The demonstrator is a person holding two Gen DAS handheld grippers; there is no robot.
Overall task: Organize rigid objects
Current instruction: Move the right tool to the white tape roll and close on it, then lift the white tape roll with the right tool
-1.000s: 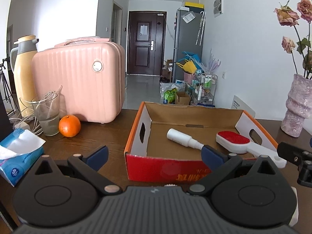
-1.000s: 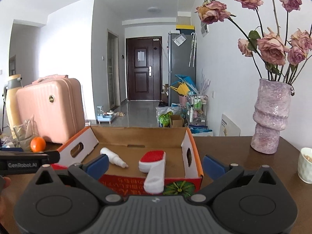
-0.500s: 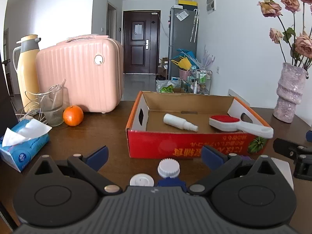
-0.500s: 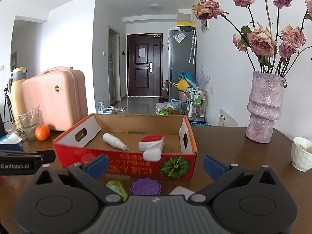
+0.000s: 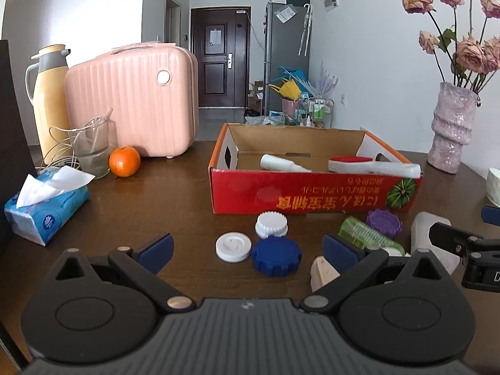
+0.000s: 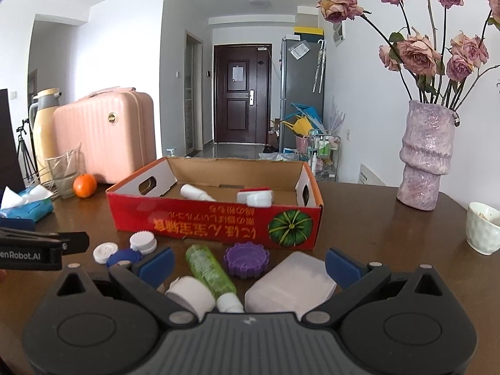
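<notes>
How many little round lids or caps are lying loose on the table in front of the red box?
4: white ridged cap nearest the red cardboard box, flat white disc lid, blue toothed cap beside it, purple toothed cap further right. The grippers may hide others.

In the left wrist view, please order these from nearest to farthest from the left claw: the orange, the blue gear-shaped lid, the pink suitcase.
1. Blue gear-shaped lid, between the open left claw fingers.
2. Orange, far left, beside the glass.
3. Pink suitcase, behind the orange.

Glossy dark wood table; matt cardboard box; ridged blue plastic cap; rough-textured vase.
</notes>
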